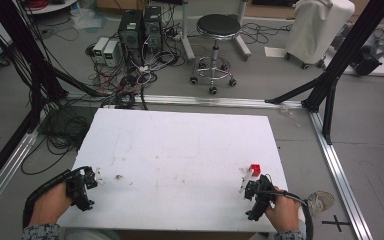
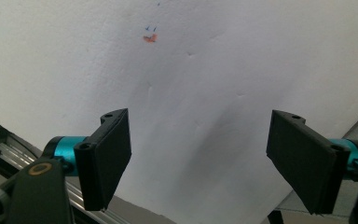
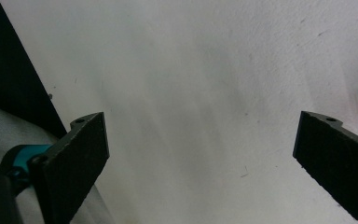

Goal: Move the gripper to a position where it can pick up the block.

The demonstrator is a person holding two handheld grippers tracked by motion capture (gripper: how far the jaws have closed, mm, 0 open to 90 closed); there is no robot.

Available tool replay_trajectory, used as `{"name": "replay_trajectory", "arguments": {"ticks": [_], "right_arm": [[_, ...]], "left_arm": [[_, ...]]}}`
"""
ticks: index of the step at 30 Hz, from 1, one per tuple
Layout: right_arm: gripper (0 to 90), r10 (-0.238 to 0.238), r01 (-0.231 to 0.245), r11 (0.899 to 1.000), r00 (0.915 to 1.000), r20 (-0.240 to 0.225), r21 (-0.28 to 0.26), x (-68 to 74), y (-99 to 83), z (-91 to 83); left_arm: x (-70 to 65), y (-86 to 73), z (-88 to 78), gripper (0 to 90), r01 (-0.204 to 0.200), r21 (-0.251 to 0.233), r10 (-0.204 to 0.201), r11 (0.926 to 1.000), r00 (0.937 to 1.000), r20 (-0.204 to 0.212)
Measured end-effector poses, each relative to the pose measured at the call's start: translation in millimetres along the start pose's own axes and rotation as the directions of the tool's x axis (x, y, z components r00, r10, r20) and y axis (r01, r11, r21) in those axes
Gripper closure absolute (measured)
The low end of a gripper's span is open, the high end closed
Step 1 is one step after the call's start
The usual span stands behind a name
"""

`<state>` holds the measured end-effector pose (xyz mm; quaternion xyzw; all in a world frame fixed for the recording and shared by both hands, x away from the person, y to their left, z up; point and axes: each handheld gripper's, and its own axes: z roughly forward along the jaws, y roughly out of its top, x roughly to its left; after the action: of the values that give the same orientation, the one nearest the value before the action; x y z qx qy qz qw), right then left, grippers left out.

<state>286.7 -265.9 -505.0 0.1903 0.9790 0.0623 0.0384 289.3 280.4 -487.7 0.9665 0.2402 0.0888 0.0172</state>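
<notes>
Two grippers wide apart, white table (image 1: 180, 150), black stool (image 1: 218, 26), cabled floor (image 1: 75, 125)

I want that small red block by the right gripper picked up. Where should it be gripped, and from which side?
Grip the red block across its two opposite flat sides, coming down from above with the open right gripper. It sits low on the white table, so the top is free.

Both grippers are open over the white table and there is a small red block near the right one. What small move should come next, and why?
Probably ease the right gripper a little sideways toward the red block. Its fingers stand wide apart with only bare white table between them, and in the right gripper view the block sits at the right edge, outside the gap. The left gripper is open too, far from the block.
</notes>
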Motion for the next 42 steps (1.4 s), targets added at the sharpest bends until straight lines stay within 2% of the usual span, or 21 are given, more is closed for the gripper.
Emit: {"name": "replay_trajectory", "arguments": {"ticks": [4,11,18,29,42], "right_arm": [[2.6,0.003,-0.003,1.000,1.0000,-0.001,-0.002,-0.1,-0.6,-0.4],[2.6,0.010,-0.010,1.000,0.9999,0.002,-0.008,-0.2,-1.4,-2.2],[2.6,0.003,-0.003,1.000,1.0000,-0.001,-0.009,-0.8,-0.9,-1.2],[2.6,0.012,-0.012,1.000,0.9999,0.009,-0.015,-1.2,-2.3,-2.4],[2.6,0.028,-0.027,0.999,0.9995,0.013,-0.035,-5.4,-12.2,-5.9]], "left_arm": [[2.1,0.7,-1.8,22.2,0.027,-0.010,-0.027,0.9996,0.9996,-0.004],[1.5,0.7,-1.6,22.2,0.023,-0.021,-0.023,0.9995,0.9997,-0.004],[2.8,1.0,-0.1,22.3,0.028,-0.001,-0.028,0.9996,0.9996,0.001],[1.3,2.9,0.3,22.4,0.022,-0.010,-0.022,0.9997,0.9997,0.006],[0.9,3.7,-0.9,22.6,0.017,-0.021,-0.016,0.9996,0.9999,0.005]]}}
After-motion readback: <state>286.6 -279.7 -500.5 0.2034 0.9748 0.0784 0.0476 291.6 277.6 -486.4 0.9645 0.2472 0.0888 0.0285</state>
